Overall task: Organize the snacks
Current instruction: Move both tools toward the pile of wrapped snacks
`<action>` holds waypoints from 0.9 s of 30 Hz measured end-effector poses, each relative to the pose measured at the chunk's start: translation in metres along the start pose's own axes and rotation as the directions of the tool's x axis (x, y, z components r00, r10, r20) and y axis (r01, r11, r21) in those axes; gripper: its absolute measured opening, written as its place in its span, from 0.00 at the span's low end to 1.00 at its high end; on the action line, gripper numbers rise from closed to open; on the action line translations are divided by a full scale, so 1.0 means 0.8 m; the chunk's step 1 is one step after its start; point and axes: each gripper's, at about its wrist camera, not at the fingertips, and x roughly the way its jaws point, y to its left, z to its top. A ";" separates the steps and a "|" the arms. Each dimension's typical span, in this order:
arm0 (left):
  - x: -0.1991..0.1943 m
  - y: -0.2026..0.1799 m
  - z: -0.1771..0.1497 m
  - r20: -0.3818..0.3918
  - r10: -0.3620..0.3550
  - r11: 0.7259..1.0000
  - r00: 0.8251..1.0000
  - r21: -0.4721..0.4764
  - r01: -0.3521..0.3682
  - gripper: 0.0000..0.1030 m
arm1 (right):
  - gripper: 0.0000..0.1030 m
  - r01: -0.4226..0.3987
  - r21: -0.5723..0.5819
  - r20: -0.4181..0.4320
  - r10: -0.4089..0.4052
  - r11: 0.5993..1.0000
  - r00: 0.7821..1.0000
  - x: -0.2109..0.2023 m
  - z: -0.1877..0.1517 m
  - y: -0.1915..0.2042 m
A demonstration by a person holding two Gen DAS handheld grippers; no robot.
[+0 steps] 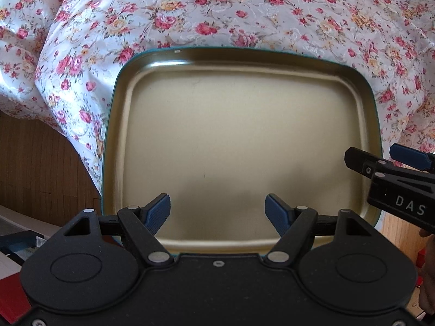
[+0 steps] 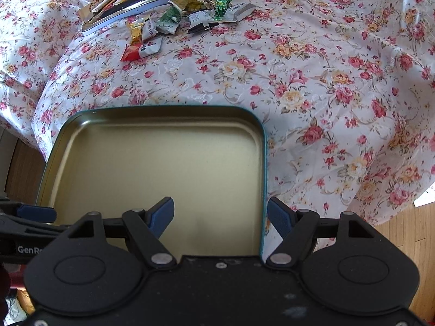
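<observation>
- Left gripper (image 1: 217, 212) hangs with its two blue fingers spread wide and nothing between them, low over the near edge of the tin tray (image 1: 152, 62).
- Right gripper (image 2: 220, 214) is spread wide too and holds nothing; its left finger is above the tray floor and its right finger is outside the teal wall (image 2: 263, 179), so the near right wall lies between them.
- In the left wrist view the right gripper (image 1: 380, 160) comes in from the right side, just over the tray's right edge.
- Both tools point forward across the table and tilt down toward the tray, side by side and close to each other.
- I judge that the step in hand is to place or steady this tray before the filling. To do it well, close on the thin wall only, squarely, and move slowly, because the tablecloth (image 2: 326, 81) is loose and wrinkled and can drag.
- Tray is bare inside and sits at the near edge of the table.
- Snacks (image 2: 174, 19), many small wrapped packets, lie well apart at the far side, beside a second shallow tray (image 2: 130, 11) that also carries some packets.
- Red and white packet (image 2: 141, 50) is the nearest one to reach.
</observation>
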 end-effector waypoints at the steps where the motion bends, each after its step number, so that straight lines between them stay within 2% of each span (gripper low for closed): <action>1: -0.002 0.001 0.003 0.006 0.002 1.000 1.000 0.001 -0.002 0.73 | 0.76 -0.002 0.000 0.000 0.002 1.000 1.000 0.000 0.004 0.000; 6: -0.028 0.008 0.025 0.139 0.021 1.000 0.990 0.007 -0.022 0.72 | 0.76 -0.018 0.003 0.020 0.018 1.000 1.000 -0.005 0.028 0.001; 12: -0.048 0.032 0.068 0.333 0.017 1.000 0.943 -0.030 -0.007 0.72 | 0.76 -0.009 -0.017 0.106 0.011 1.000 0.994 -0.009 0.076 0.005; 16: -0.036 0.045 0.103 0.378 -0.009 0.999 0.926 -0.038 0.025 0.69 | 0.76 0.019 -0.043 0.188 -0.011 0.999 0.982 -0.004 0.111 0.007; 19: -0.020 0.050 0.121 0.419 -0.016 0.999 0.908 -0.038 0.036 0.64 | 0.72 0.039 -0.054 0.242 -0.025 0.998 0.970 0.005 0.136 0.008; 20: -0.015 0.051 0.127 0.434 -0.024 0.999 0.901 -0.032 0.042 0.64 | 0.68 0.045 -0.053 0.247 -0.030 0.998 0.968 0.010 0.145 0.007; 23: -0.002 0.050 0.141 0.481 -0.042 0.999 0.876 0.011 0.042 0.64 | 0.67 0.046 -0.031 0.238 -0.038 0.998 0.970 0.029 0.168 0.003; 25: 0.006 0.046 0.151 0.508 -0.042 0.998 0.861 0.064 0.011 0.64 | 0.65 0.031 -0.009 0.232 -0.028 0.999 0.972 0.040 0.181 -0.003; 27: 0.015 0.040 0.162 0.519 -0.051 0.990 0.853 0.138 -0.025 0.64 | 0.65 0.011 0.020 0.221 -0.015 1.000 0.975 0.052 0.190 -0.008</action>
